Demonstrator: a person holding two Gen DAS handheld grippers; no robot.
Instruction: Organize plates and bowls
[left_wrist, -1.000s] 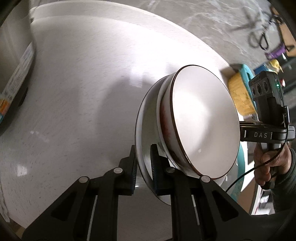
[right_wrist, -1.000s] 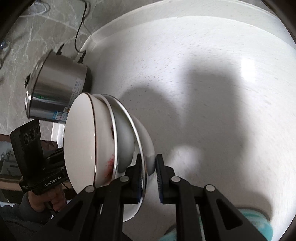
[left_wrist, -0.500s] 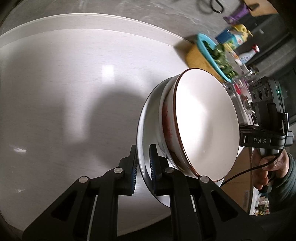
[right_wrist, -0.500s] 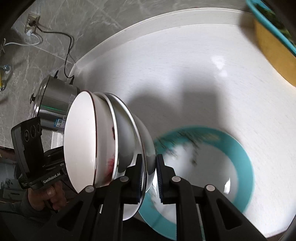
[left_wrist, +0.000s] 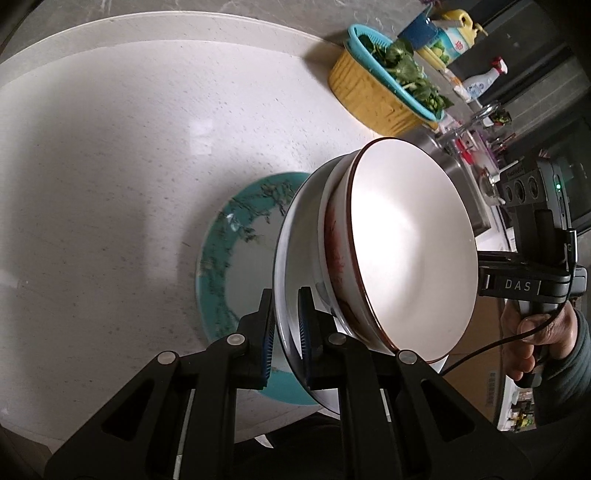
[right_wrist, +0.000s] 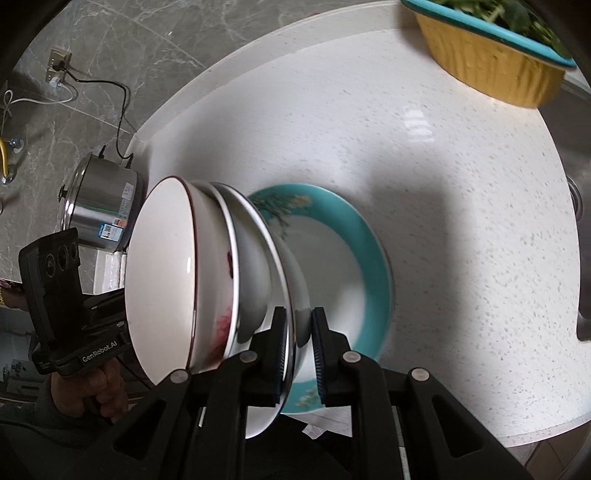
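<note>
A stack of white bowls (left_wrist: 406, 251) with dark rims, red-stained between them, is held in the air by both grippers. My left gripper (left_wrist: 286, 328) is shut on the rim of the lowest bowl. My right gripper (right_wrist: 299, 343) is shut on the opposite rim of the stack (right_wrist: 207, 280). Below the stack a teal-rimmed plate (left_wrist: 221, 251) with a leaf pattern lies on the white speckled counter; it also shows in the right wrist view (right_wrist: 354, 266).
A yellow tub with a teal colander of greens (left_wrist: 384, 88) stands at the counter's far right (right_wrist: 491, 55). A steel rice cooker (right_wrist: 99, 210) stands at the left. A sink with bottles (left_wrist: 465, 122) lies beyond the tub.
Both grippers have carried the bowl stack rightward along the counter. The teal plate and the yellow tub have come into view; the stack now hangs over the teal plate.
</note>
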